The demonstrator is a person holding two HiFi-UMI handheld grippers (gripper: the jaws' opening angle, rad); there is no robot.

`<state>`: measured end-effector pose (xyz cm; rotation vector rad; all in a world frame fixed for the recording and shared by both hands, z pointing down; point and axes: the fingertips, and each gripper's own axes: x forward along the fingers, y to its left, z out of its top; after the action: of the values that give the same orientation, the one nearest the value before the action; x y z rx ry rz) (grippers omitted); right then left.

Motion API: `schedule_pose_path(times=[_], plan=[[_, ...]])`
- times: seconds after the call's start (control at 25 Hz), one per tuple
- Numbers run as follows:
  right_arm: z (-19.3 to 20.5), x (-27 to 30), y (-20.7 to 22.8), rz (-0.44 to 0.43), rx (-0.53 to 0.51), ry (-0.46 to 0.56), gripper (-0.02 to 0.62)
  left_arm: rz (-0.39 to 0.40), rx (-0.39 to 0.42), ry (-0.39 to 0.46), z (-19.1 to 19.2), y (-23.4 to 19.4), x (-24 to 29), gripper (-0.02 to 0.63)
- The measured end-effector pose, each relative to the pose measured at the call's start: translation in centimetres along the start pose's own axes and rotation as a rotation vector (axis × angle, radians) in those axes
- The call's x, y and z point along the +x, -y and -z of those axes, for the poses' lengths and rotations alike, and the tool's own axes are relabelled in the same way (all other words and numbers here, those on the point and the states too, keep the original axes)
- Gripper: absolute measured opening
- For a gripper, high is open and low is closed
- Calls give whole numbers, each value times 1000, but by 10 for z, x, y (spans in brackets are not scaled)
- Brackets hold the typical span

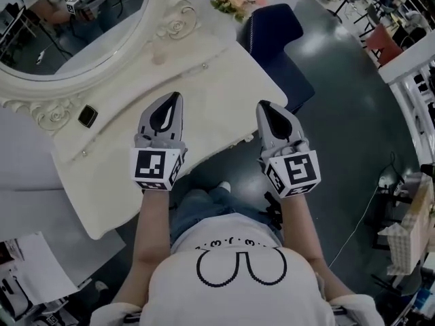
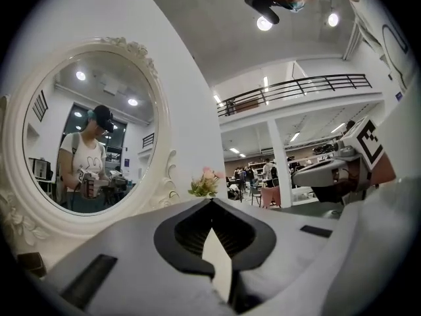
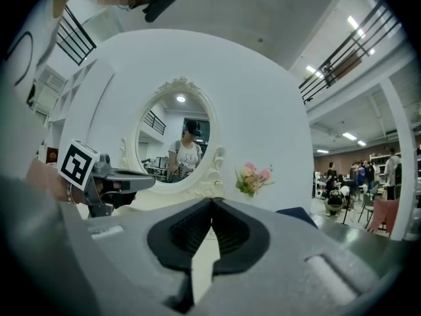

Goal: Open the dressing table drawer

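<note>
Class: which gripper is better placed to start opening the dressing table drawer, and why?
Probably left. The left gripper hangs over the middle of the dressing table; the right gripper is at its end, mostly over floor. Both are shut.

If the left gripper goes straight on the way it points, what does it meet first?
Most likely the flowers at the back of the dressing table; they stand right beyond the tip of the left gripper. Before them the way looks free, though depth is unclear.
</note>
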<state>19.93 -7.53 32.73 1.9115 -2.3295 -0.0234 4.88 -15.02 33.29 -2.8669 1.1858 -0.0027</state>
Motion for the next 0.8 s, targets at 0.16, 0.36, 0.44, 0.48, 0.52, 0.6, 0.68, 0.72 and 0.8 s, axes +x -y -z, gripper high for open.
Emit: schedule_pose_path(times=[0.16, 0.36, 0.44, 0.48, 0.52, 0.6, 0.68, 0.72, 0.8], plan=[[7, 13, 22, -19, 17, -9, -6, -24, -17, -35, 11, 4, 19, -2], [16, 29, 34, -44, 30, -21, -5, -54, -32, -69, 20, 3, 37, 9], [22, 38, 38, -50, 31, -31, -5, -59, -33, -79, 22, 2, 42, 22], [25, 43, 39, -53, 33, -37, -5, -61, -32, -84, 24, 0, 44, 25], [28, 49, 40, -56, 35, -43, -5, -66, -32, -89, 26, -2, 46, 27], [36, 60, 42, -59, 38, -64, -5, -81, -31, -96, 29, -9, 49, 28], [45, 74, 41, -70, 38, -89, -5, -89, -26, -98, 31, -16, 52, 28], [50, 81, 40, -79, 39, -102, -5, -89, -23, -100, 32, -20, 53, 28], [60, 97, 36, -102, 44, -129, -5, -92, -22, -109, 36, -29, 53, 28]])
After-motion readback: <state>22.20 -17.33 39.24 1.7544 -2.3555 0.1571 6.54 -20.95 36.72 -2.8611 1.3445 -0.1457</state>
